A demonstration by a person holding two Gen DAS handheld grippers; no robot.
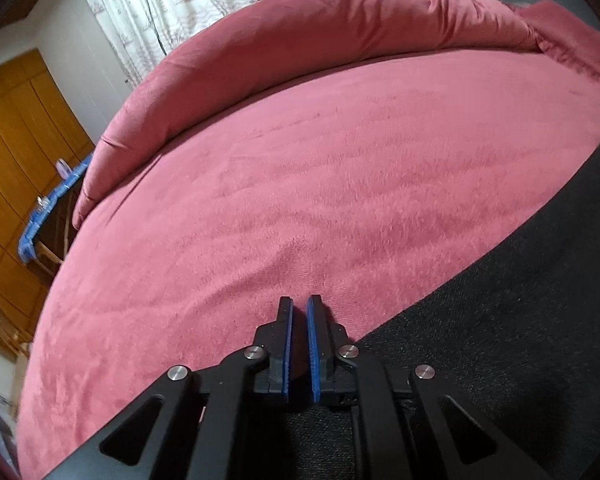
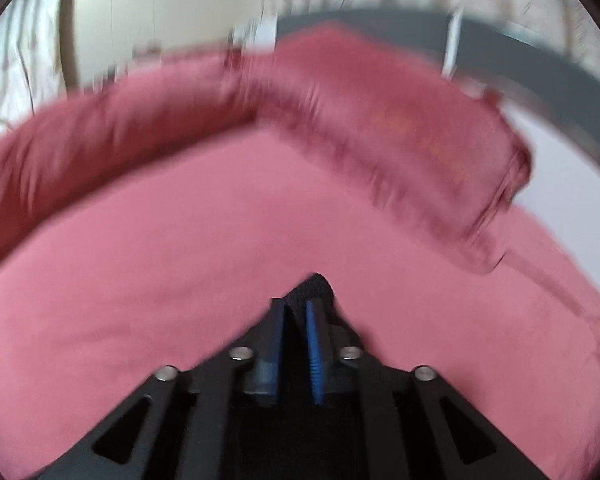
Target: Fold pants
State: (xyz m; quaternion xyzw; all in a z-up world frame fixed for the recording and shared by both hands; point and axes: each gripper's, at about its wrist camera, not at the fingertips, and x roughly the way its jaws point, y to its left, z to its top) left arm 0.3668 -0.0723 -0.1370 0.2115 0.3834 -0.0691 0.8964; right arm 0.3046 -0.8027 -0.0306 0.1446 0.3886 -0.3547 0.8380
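The pants [image 1: 500,320] are dark charcoal fabric lying on a pink bed cover [image 1: 300,200], filling the lower right of the left wrist view. My left gripper [image 1: 299,308] is nearly closed with a narrow gap, its tips over the pink cover at the pants' edge; nothing shows between the blue pads [image 1: 286,344]. In the blurred right wrist view, my right gripper [image 2: 296,308] is shut on a fold of the dark pants [image 2: 314,286], which sticks out past the fingertips above the pink cover [image 2: 180,240].
A pink pillow roll [image 1: 320,40] lies along the far side of the bed; it also shows in the right wrist view [image 2: 380,128]. A wooden wardrobe [image 1: 16,140] and a blue-edged table [image 1: 48,208] stand left. Curtains [image 1: 172,4] hang behind.
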